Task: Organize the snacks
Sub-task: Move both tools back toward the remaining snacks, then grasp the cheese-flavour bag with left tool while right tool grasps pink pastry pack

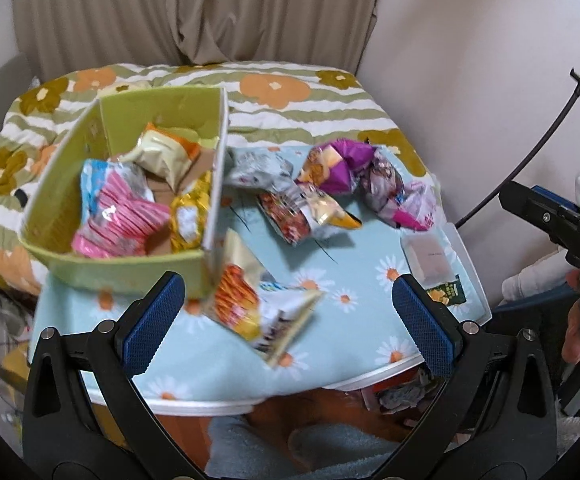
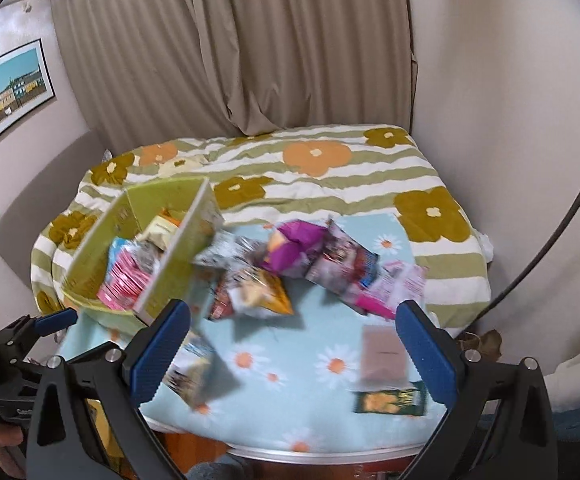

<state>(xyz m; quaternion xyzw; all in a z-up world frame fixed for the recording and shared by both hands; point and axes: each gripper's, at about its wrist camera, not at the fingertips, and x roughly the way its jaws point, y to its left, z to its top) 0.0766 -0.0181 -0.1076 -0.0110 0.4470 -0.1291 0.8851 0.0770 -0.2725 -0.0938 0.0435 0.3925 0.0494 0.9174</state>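
A green box (image 1: 70,184) (image 2: 90,256) stands at the table's left and holds several snack packs, among them a pink pack (image 1: 122,220) (image 2: 124,284). Loose snacks lie on the daisy-print table (image 1: 354,280) (image 2: 314,344): a purple pack (image 1: 342,164) (image 2: 290,248), an orange-red pack (image 1: 306,212) (image 2: 258,296), a pack by the box's near corner (image 1: 258,312) (image 2: 194,372), a small green pack (image 1: 448,294) (image 2: 390,398). My left gripper (image 1: 290,320) is open and empty above the near edge. My right gripper (image 2: 290,356) is open and empty.
A pink flat box (image 1: 428,262) (image 2: 382,356) lies at the table's right. A bed with a flowered quilt (image 1: 290,96) (image 2: 330,176) lies behind the table, with curtains behind it. The right gripper's handle shows at the left wrist view's right edge (image 1: 570,236).
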